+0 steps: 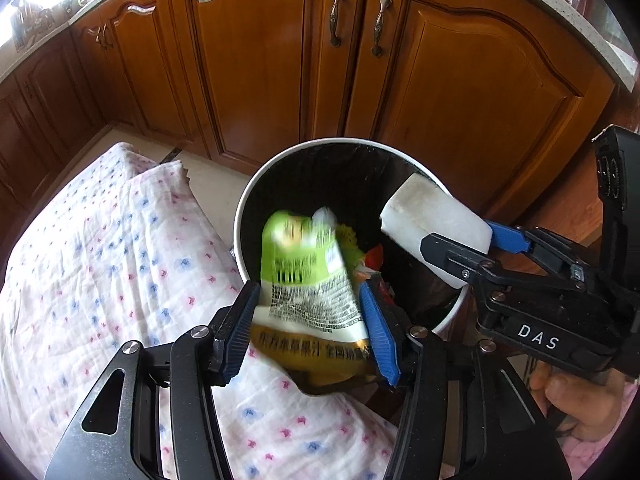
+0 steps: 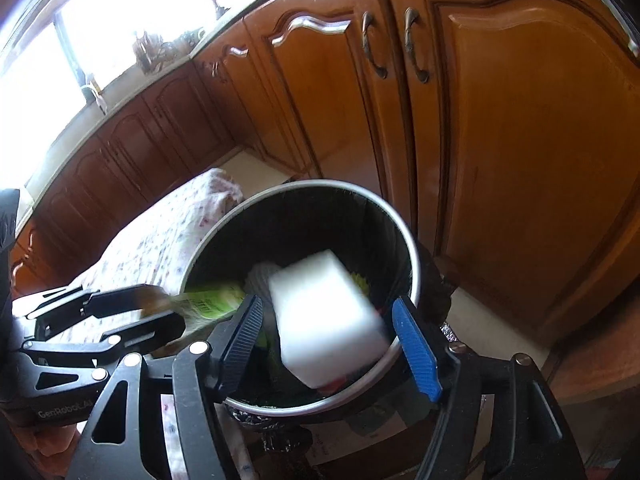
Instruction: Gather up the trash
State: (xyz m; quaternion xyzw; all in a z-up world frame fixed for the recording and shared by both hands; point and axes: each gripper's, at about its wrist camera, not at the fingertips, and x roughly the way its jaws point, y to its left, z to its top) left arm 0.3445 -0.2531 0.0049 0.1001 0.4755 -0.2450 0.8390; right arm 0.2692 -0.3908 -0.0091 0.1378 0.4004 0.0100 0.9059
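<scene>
The left gripper (image 1: 308,328) is sitting nearest, its blue pads flanking a green-and-yellow juice pouch (image 1: 310,280) whose long axis is running away from the fingers and tipping over the near-left rim of the trash bin (image 1: 248,200); the pouch is blurring, so a firm grip looks doubtful. To its right, the right gripper (image 2: 332,340) is standing wide, its pads clear of the white foam block (image 2: 324,312), which is blurring over the bin's mouth. Farther off, wooden cabinets (image 1: 272,60) are closing the scene.
</scene>
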